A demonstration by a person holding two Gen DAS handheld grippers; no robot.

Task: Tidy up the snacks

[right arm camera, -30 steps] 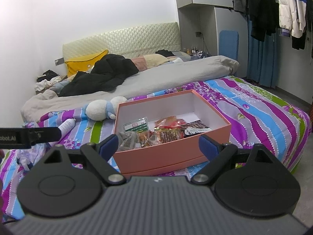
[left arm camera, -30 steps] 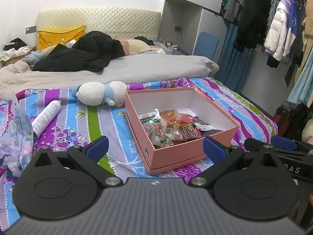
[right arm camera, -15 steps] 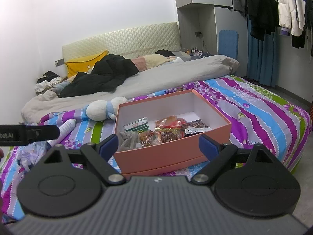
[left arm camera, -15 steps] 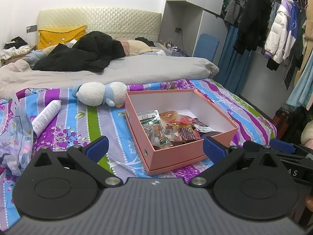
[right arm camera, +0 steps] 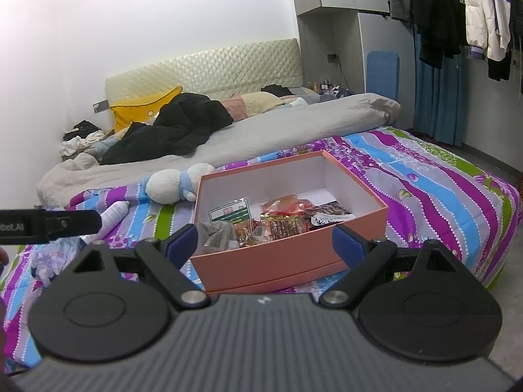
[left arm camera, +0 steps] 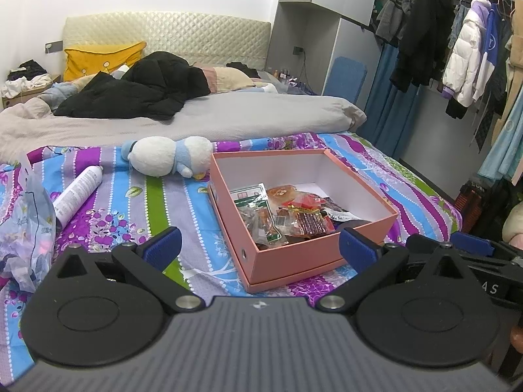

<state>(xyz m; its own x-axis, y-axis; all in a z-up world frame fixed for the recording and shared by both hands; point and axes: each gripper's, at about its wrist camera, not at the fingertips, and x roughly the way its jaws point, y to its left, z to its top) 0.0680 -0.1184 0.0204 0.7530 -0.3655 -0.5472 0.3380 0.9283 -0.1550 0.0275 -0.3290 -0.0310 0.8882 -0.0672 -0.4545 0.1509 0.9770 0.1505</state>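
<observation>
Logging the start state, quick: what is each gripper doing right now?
Left gripper: open, holding nothing.
Right gripper: open, holding nothing.

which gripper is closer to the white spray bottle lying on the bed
Left. The left gripper hangs open just right of the white spray bottle; the right gripper faces the pink box, further right.

left gripper (left arm camera: 260, 248): fingers spread, empty | right gripper (right arm camera: 264, 243): fingers spread, empty
</observation>
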